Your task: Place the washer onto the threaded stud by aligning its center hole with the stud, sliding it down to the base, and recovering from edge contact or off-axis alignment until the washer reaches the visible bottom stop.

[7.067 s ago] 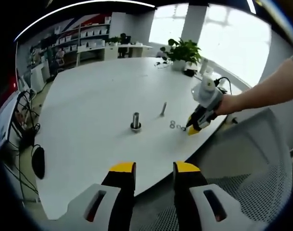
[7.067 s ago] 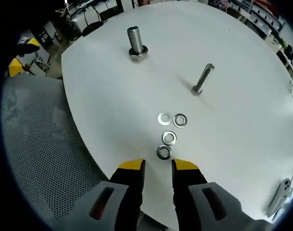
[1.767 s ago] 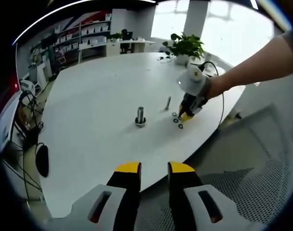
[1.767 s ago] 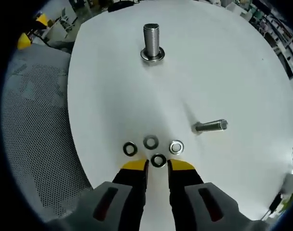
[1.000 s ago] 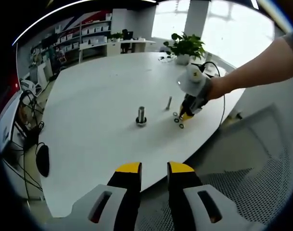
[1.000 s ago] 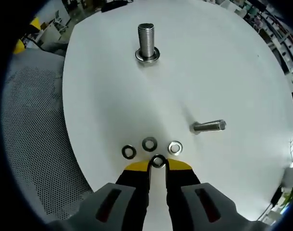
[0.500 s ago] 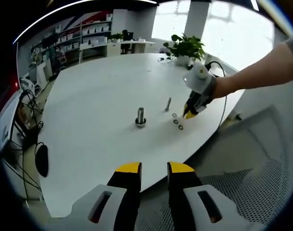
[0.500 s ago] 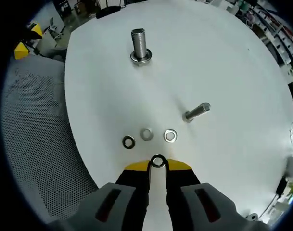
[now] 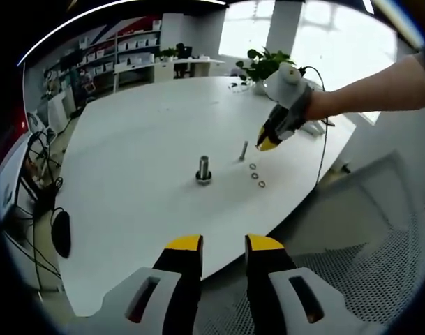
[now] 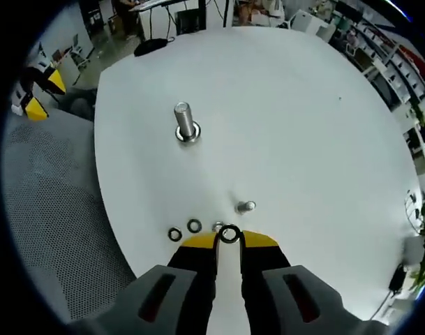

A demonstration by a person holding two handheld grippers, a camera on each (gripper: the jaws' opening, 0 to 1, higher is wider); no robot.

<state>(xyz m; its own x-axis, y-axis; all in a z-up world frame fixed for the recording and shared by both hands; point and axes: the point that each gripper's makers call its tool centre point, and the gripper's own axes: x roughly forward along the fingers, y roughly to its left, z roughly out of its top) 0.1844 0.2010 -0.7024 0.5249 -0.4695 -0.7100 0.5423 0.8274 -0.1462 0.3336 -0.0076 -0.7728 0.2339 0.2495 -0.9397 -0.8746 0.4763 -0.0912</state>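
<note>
My right gripper (image 10: 229,241) is shut on a small steel washer (image 10: 222,234), which stands edge-up between its yellow tips, well above the white table (image 10: 289,112). The thick threaded stud (image 10: 184,124) stands upright on its base far ahead of the tips. In the left gripper view the right gripper (image 9: 268,143) hangs in a person's hand above the table, right of the stud (image 9: 203,169). My left gripper (image 9: 222,244) is open and holds nothing, off the table's near edge.
Three loose washers (image 10: 194,225) lie just beyond the right tips, beside a thinner bolt (image 10: 245,206); they also show near the bolt (image 9: 243,150) as washers (image 9: 255,175). A mesh chair (image 10: 51,230) borders the table edge. A potted plant (image 9: 264,66) stands at the far side.
The right gripper shut on one of the washers and lifted it off the table; the table now sits farther below. Three washers stayed down. The left gripper held still.
</note>
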